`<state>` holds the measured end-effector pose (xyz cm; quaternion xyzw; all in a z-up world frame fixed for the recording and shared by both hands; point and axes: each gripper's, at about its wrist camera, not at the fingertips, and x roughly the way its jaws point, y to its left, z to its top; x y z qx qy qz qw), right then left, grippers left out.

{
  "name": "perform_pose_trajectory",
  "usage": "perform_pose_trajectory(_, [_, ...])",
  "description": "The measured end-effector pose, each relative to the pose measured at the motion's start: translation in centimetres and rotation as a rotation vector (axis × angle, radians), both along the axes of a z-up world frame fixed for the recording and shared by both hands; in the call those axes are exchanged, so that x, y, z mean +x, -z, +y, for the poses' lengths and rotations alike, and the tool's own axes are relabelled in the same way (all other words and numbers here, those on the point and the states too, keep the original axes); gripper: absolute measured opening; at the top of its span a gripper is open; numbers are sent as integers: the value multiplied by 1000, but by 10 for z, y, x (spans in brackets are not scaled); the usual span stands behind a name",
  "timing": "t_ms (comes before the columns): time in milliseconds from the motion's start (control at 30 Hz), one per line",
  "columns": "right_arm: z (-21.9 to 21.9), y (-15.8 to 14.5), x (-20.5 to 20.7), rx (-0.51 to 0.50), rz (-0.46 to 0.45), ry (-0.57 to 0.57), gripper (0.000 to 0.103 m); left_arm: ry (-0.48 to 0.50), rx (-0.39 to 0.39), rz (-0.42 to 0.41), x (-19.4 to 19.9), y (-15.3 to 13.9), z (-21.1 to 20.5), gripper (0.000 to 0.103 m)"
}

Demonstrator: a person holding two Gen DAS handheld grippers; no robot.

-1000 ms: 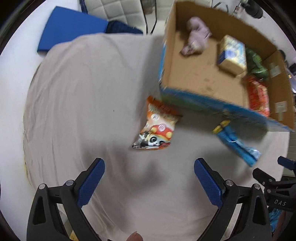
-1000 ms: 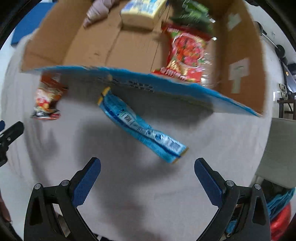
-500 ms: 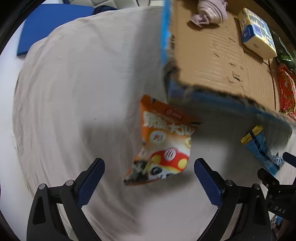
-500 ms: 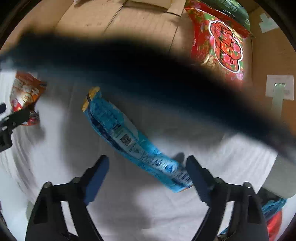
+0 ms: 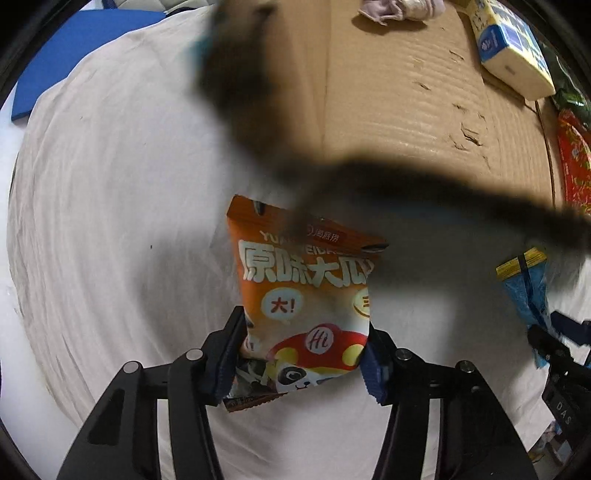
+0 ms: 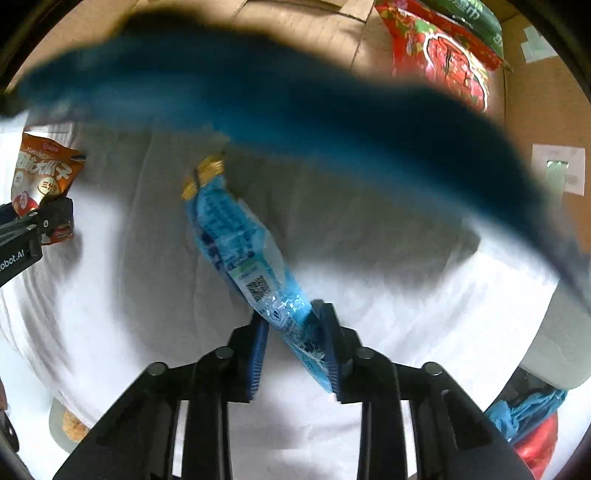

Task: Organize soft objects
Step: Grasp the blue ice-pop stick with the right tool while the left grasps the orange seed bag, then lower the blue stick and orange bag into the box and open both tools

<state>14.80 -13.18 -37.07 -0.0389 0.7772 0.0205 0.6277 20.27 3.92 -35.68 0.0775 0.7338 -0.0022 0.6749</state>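
An orange snack bag (image 5: pixel 306 295) with a cartoon panda lies on the beige sheet (image 5: pixel 110 192). My left gripper (image 5: pixel 301 363) points straight down, its jaws closing, and both blue pads press the bag's lower sides. A long blue packet (image 6: pixel 243 254) with a yellow end lies slantwise beside the box. My right gripper (image 6: pixel 295 350) is closing too, with the packet's lower end pinched between its pads. The orange snack bag (image 6: pixel 40 173) also shows at the left edge of the right wrist view, and the blue packet (image 5: pixel 524 288) at the right of the left wrist view.
An open cardboard box (image 5: pixel 406 92) lies just behind, its blue rim (image 6: pixel 295 110) a blur close to both cameras. It holds a tissue pack (image 5: pixel 513 48), a pinkish cloth (image 5: pixel 399 7), a red bag (image 6: pixel 443 62) and a green bag (image 6: pixel 476 18). A blue mat (image 5: pixel 74 48) lies far left.
Both grippers came down onto the sheet. Their wide-open jaws drew in, the left around the orange bag, the right around the blue packet. The box rim now looms blurred.
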Motion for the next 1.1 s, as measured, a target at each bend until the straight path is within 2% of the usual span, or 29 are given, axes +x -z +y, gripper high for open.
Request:
perform_pose_trajectory(200, [1,-5,-16,-3,14,35,14,-19,2,-14,-15,-6,2,52])
perform_pose_trajectory(500, [11,-26,-51,40,-2,92,9,-50,-47,-21,-50,-26,-4,52])
perform_pose_trajectory(667, [6,-46,-68,106,-24,151,8,-55,-90,-30,-68,-39,-11,51])
perform_pose_trajectory(767, [-1,-64,-74,144,-51,184,8,-57,-117,-42,-75,-53,-20,52])
perform_pose_trajectory(967, [-12,-112,-71,230,-112,233,7,-53,-194,-87,-81,-101,-24,51])
perform_pose_trajectory(1033, [-16,-133,-56,265,-138,242,7,-41,-215,-104,-78,-118,-20,51])
perform_pose_trajectory(1100, [-18,-151,-53,292,-162,252,7,-27,-235,-126,-76,-136,-37,51])
